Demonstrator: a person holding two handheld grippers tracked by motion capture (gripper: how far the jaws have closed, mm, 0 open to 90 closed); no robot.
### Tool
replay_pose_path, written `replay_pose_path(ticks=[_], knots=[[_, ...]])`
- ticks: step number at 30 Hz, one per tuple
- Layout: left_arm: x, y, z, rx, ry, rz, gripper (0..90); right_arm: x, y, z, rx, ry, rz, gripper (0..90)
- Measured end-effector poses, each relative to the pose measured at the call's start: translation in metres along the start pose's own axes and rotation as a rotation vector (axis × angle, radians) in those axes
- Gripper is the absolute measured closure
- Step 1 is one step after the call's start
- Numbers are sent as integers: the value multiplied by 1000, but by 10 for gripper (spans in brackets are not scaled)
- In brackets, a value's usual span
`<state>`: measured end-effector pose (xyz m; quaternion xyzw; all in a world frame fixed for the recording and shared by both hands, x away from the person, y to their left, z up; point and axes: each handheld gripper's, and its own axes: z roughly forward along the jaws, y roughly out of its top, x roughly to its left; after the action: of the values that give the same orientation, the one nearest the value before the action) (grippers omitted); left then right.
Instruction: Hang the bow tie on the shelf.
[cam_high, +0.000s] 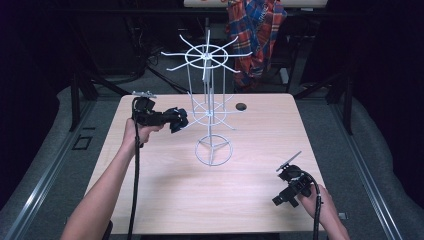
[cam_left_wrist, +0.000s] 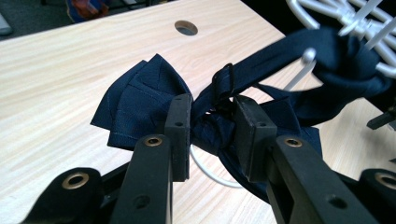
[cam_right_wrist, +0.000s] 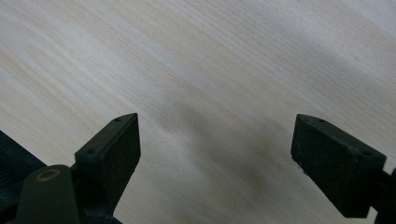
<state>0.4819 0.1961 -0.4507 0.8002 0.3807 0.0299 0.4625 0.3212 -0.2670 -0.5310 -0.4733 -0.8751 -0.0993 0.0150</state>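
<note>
The left tongs (cam_high: 181, 120) are clamped on the middle knot of a dark navy bow tie (cam_left_wrist: 140, 109), the two black pads pressing it from either side. The tie is held above the counter (cam_high: 165, 185), just left of the white wire rack (cam_high: 212, 105) that stands at the centre of the counter, roughly level with the rack's lower ring of arms. In the left gripper view one wing of the bow fans out to the left of the pads, and the tie's strap (cam_left_wrist: 299, 44), with its small black slider, runs up and to the right, where it is looped over the white prongs of the rack. A thin white wire of the rack passes beneath the knot.

The right tongs (cam_high: 278, 200) sit near the right, near corner of the counter, well apart from the rack and the tie. Their jaws stand wide open with nothing between them; the right gripper view looks down between them on bare pale wood.

Beyond the far edge of the counter a plaid shirt (cam_high: 257, 35) hangs in the background.
</note>
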Motion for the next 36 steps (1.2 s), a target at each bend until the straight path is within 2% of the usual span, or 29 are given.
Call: replay_pose_path(ticks=[8,12,14,15,18,30,36], knots=[[-5,-11,13,-12,-11,4,693,0,0,0,1,-2,-1,155],[-7,-13,16,-13,-27,14,693,-1,0,-1,11,0,-8,155],[-9,-14,18,-12,-20,26,693,-1,0,-2,11,1,-9,155],[-10,-14,19,-16,-31,20,693,-1,0,-1,11,1,-9,155],[-13,-14,21,-28,-37,25,693,0,0,0,2,0,1,155],[-26,-11,35,-15,-63,61,692,-1,0,-2,11,-1,-10,155],[-31,-11,43,-14,-78,66,691,-1,0,-2,11,0,-11,155]])
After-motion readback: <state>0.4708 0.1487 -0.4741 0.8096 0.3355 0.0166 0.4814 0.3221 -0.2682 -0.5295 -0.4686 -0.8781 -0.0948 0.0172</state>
